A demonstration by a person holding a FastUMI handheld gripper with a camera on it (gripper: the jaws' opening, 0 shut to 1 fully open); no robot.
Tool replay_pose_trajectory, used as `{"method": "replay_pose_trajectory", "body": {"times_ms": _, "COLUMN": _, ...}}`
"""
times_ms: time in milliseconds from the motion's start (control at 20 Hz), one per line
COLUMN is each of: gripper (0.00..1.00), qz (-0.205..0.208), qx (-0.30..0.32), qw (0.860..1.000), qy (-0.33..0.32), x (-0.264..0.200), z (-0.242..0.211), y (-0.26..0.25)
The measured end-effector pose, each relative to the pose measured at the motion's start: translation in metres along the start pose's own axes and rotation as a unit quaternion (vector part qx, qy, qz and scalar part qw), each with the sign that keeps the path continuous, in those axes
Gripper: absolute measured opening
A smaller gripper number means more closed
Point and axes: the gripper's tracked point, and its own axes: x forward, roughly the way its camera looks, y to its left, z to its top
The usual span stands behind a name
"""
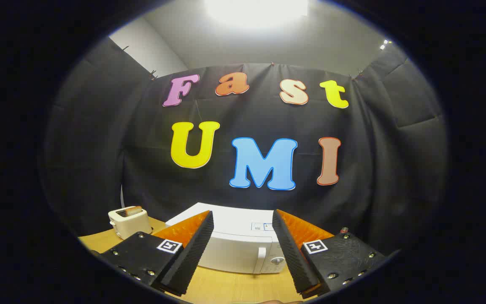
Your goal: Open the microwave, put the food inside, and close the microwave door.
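Two fingers [192, 240] of gripper [243, 249] spread, empty; microwave [234, 245] partly hidden behind.

White microwave [243, 247], door shut, with a white handle [261, 258] and a grey dial [277, 261], on a light wood-grain table [226, 287]. Cream toaster [129, 221] at ten o'clock from the microwave, holding a browned slice. Gripper [243, 249], spread wide and empty: black fingers [192, 253] with ribbed pads, orange backs and black-and-white square markers.
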Motion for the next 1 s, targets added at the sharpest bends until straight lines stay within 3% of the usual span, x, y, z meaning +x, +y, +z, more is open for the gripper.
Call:
{"method": "replay_pose_trajectory", "body": {"times_ms": 550, "gripper": 0.89, "qz": 0.026, "qx": 0.031, "qw": 0.999, "qy": -0.007, "x": -0.013, "z": 0.018, "y": -0.007}}
{"method": "replay_pose_trajectory", "body": {"times_ms": 1000, "gripper": 0.89, "qz": 0.014, "qx": 0.026, "qw": 0.999, "qy": -0.014, "x": -0.016, "z": 0.019, "y": -0.016}}
